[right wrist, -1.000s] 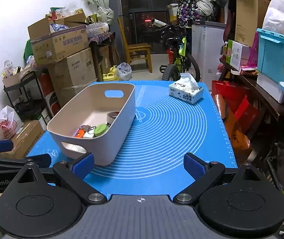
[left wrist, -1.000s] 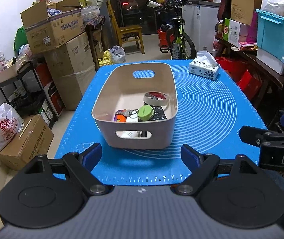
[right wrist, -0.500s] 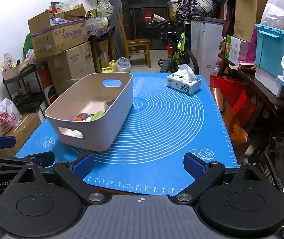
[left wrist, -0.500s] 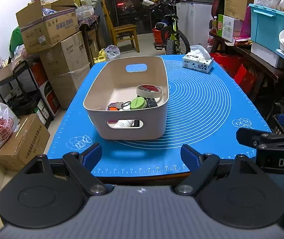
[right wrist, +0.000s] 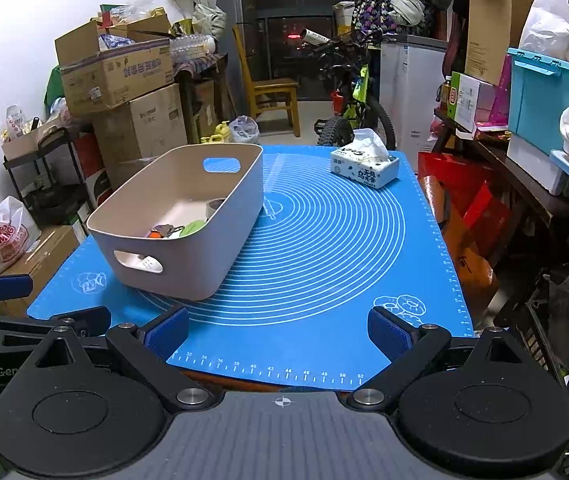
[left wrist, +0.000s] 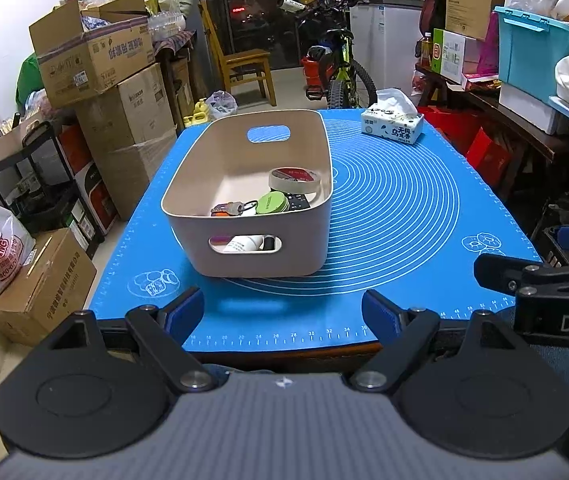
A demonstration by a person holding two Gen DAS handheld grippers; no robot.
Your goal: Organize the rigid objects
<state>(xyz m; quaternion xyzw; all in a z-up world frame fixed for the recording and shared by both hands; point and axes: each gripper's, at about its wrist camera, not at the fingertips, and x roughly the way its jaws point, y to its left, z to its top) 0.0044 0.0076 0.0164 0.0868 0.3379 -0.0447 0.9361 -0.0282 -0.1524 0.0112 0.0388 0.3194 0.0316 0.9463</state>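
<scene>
A beige bin [left wrist: 244, 200] sits on a blue mat [left wrist: 404, 208], holding a tape roll [left wrist: 294, 178], a green round tin [left wrist: 272, 202], keys [left wrist: 230, 209] and a white bottle [left wrist: 242, 245] seen through its near handle slot. The left gripper [left wrist: 282, 310] hangs at the mat's near edge, jaws spread wide and empty, the bin just ahead and apart. The right gripper [right wrist: 278, 332], likewise released, has the bin ahead to its left. A tissue box [right wrist: 364, 166] rests at the far right corner.
</scene>
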